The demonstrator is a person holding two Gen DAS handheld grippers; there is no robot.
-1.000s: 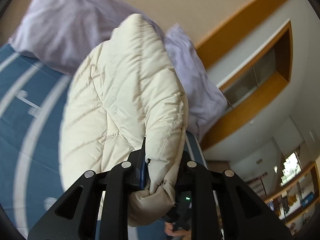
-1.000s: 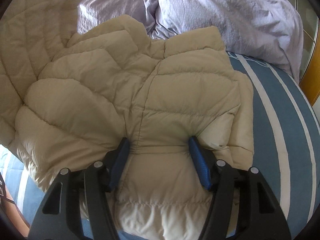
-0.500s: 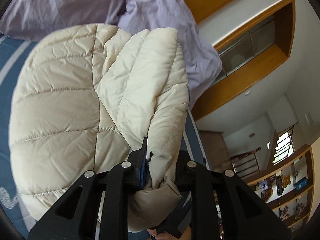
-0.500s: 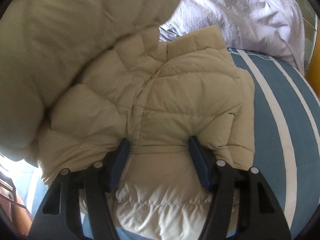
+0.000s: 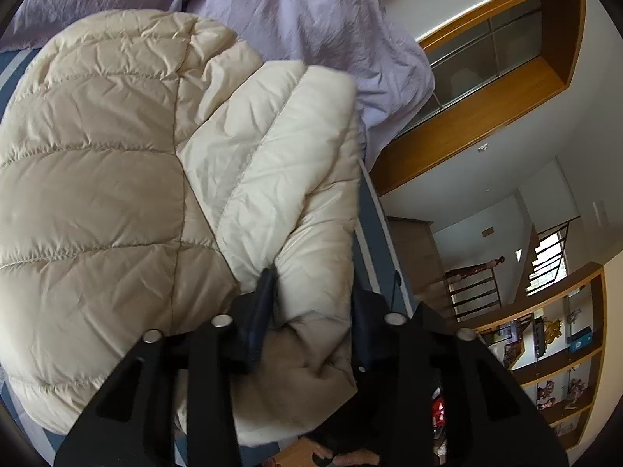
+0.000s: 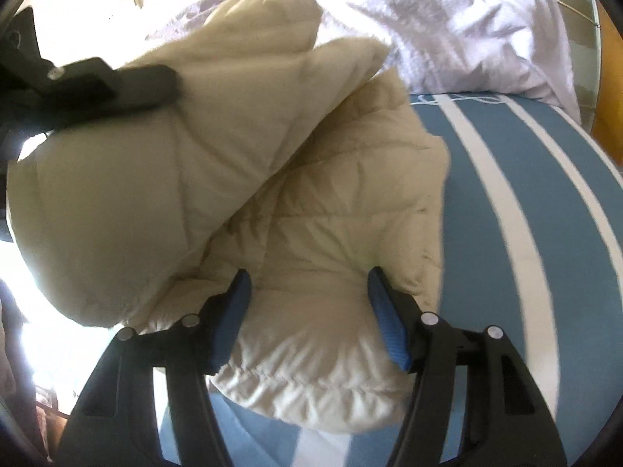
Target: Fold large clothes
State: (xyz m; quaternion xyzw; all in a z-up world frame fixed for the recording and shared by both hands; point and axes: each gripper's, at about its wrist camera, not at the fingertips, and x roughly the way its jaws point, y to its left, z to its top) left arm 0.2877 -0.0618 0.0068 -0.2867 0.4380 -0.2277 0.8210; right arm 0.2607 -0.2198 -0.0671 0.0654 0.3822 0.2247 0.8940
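A cream quilted puffer jacket [image 6: 311,214] lies on a blue bed cover with white stripes [image 6: 506,194]. My left gripper [image 5: 311,292] is shut on a thick fold of the jacket [image 5: 155,194] and holds it raised over the rest of the garment. That gripper also shows in the right wrist view [image 6: 117,85], at the upper left, clamped on the lifted part. My right gripper [image 6: 307,292] is wide open, its blue pads on either side of the jacket's hem, pressing it down on the bed.
Lilac crumpled bedding [image 5: 311,19] is piled at the head of the bed, also in the right wrist view [image 6: 467,27]. A wooden window frame [image 5: 486,97], stairs and wall shelves [image 5: 545,350] lie beyond the bed's right side.
My left gripper has carried the lifted part of the jacket across and down over the flat part. My right gripper has stayed open on the hem.
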